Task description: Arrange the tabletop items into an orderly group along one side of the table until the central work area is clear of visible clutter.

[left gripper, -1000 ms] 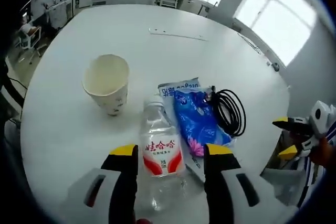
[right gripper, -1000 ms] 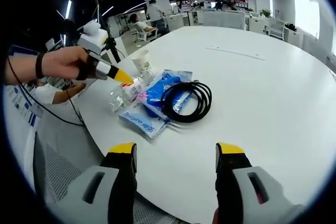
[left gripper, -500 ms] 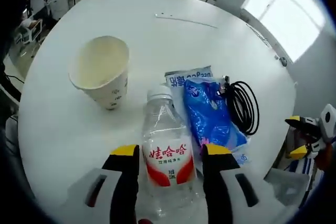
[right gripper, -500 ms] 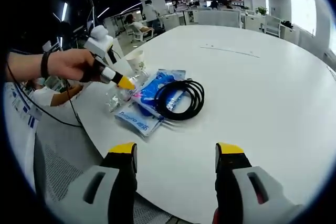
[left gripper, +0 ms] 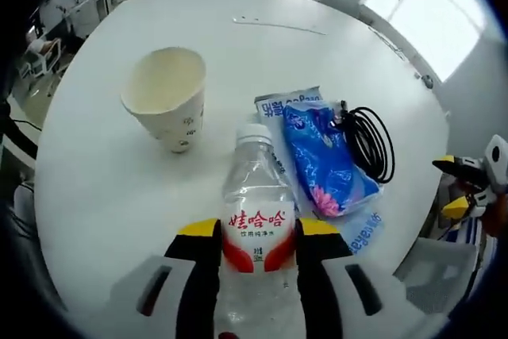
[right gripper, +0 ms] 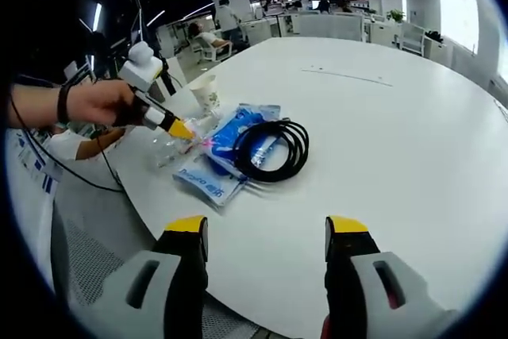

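Observation:
A clear water bottle [left gripper: 255, 216] with a red and white label lies on the white round table [left gripper: 95, 188], cap pointing away. My left gripper [left gripper: 258, 229] is shut on it at the label, jaws pressed to both sides. A paper cup [left gripper: 168, 101] stands upright to the bottle's left. To its right lie a blue packet [left gripper: 325, 164] on a white packet [left gripper: 279, 105], then a coiled black cable [left gripper: 370, 145]. In the right gripper view, my right gripper [right gripper: 266, 228] hangs open above the near table edge, well short of the cable [right gripper: 271, 148], packets [right gripper: 218, 160], bottle [right gripper: 168, 148] and left gripper [right gripper: 176, 126].
A thin pale strip [left gripper: 278, 25] lies far across the table [right gripper: 397, 140]. A person's hand [right gripper: 95, 105] holds the left gripper at the table's edge. Office desks, chairs and people stand beyond. The right gripper [left gripper: 468, 188] shows past the table's right rim.
My left gripper's jaws have closed inward onto the bottle's label, and the left camera has come nearer to it. The right gripper has stayed nearly still, open.

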`<state>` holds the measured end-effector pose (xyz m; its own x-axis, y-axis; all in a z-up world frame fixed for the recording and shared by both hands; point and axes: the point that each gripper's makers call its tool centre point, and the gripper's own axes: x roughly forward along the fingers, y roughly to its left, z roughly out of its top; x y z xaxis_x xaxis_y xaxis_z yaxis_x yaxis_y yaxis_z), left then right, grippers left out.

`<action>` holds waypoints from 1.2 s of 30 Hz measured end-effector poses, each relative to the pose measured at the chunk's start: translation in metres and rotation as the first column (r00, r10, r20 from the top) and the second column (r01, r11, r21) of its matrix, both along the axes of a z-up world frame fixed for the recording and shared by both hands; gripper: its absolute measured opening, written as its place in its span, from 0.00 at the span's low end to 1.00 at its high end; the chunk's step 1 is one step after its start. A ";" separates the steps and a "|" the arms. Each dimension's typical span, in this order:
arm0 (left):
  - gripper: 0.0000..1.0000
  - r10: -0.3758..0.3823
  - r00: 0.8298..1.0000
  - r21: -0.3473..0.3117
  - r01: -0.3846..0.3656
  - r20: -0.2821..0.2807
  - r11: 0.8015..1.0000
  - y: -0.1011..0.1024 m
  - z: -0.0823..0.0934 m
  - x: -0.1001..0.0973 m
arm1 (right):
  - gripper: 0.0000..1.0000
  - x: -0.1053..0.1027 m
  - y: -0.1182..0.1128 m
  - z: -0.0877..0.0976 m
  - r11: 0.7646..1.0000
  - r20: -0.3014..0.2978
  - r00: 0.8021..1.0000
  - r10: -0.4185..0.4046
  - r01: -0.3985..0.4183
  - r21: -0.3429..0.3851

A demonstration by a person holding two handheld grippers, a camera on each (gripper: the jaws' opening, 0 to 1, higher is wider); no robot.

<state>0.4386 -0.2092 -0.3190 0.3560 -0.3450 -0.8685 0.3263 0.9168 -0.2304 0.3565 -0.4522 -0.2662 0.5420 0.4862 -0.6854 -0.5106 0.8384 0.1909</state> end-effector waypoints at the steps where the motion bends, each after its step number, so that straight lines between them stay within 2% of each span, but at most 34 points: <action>1: 0.36 -0.007 1.000 0.006 0.007 0.000 1.000 0.002 0.000 -0.003 | 0.59 0.000 0.001 0.000 1.000 0.000 1.000 0.001 -0.001 0.001; 10: 0.36 -0.037 0.999 0.024 0.038 -0.013 0.999 0.013 -0.001 -0.018 | 0.59 0.001 0.004 0.000 1.000 0.000 1.000 0.017 -0.017 -0.002; 14: 0.36 -0.085 0.996 0.047 0.086 -0.020 0.995 0.014 -0.001 -0.023 | 0.59 0.002 0.006 0.000 1.000 0.000 1.000 0.022 -0.022 -0.001; 16: 0.36 -0.086 0.996 0.050 0.087 -0.022 0.995 0.014 -0.001 -0.023 | 0.59 0.002 0.007 0.000 1.000 0.001 1.000 0.025 -0.025 0.000; 21: 0.42 -0.067 0.997 0.011 0.067 -0.033 0.998 0.008 0.000 -0.021 | 0.58 0.002 0.010 0.000 0.999 0.000 0.999 0.034 -0.034 0.002; 28: 0.46 -0.103 0.994 0.051 0.105 -0.047 0.993 0.003 -0.009 -0.020 | 0.59 0.001 0.007 0.000 1.000 0.001 1.000 0.030 -0.030 0.001; 31: 0.46 -0.134 0.990 0.087 0.138 -0.050 0.987 0.003 -0.013 -0.020 | 0.59 -0.001 0.002 -0.001 1.000 -0.002 1.000 0.022 -0.022 -0.001; 34: 0.41 -0.159 0.987 0.134 0.161 -0.031 0.978 0.008 -0.016 -0.017 | 0.58 -0.002 0.000 -0.002 1.000 -0.005 1.000 0.016 -0.016 -0.001; 36: 0.41 -0.150 0.988 0.109 0.153 -0.034 0.982 0.006 -0.017 -0.017 | 0.58 -0.003 -0.002 -0.002 1.000 -0.007 1.000 0.013 -0.013 -0.003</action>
<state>0.4215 -0.2029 -0.3363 0.2847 -0.2941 -0.9124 0.4585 0.8776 -0.1399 0.3534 -0.4543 -0.2681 0.5311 0.4914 -0.6903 -0.5203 0.8321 0.1920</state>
